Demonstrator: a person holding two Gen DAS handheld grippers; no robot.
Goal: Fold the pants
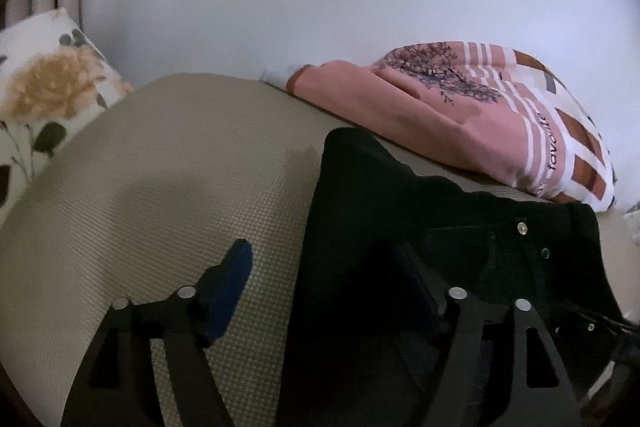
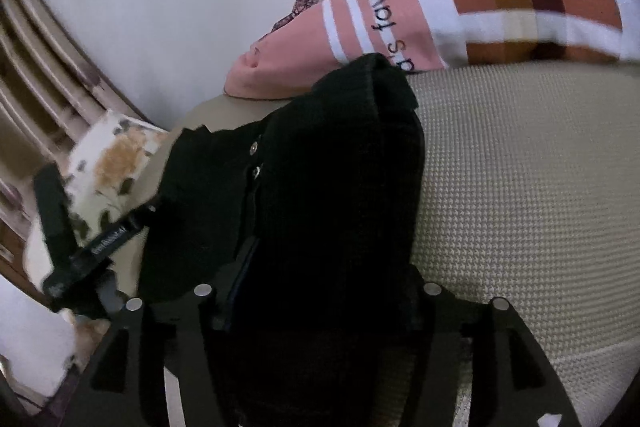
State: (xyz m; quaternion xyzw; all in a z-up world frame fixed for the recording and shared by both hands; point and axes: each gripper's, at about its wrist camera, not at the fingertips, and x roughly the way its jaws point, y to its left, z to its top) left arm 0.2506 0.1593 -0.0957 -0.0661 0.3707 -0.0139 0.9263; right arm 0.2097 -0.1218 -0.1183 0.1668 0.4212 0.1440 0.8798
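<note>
Up close, the right gripper [image 2: 316, 311] seems clamped on the bunched black denim pants [image 2: 332, 187], which lie on the beige woven mattress cover [image 2: 520, 195]; the left gripper [image 1: 324, 287] gapes wide, empty (one finger over cloth). Thick layers might slip free and unfold toward the pink printed pillow [image 1: 460, 115].

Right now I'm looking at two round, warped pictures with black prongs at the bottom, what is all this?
Each picture comes from a fisheye camera mounted on a hand-held pair of tongs; a person holds one pair in each hand. The prongs are the tongs' own fingers. One view looks along the left tongs, which are open, one blue-padded finger over the beige textured mat and the other over the black pants. The other view looks along the right tongs; pants fabric bunches between them, but whether they pinch it is unclear. Behind lie a pink printed pillow and a floral cushion.
</note>
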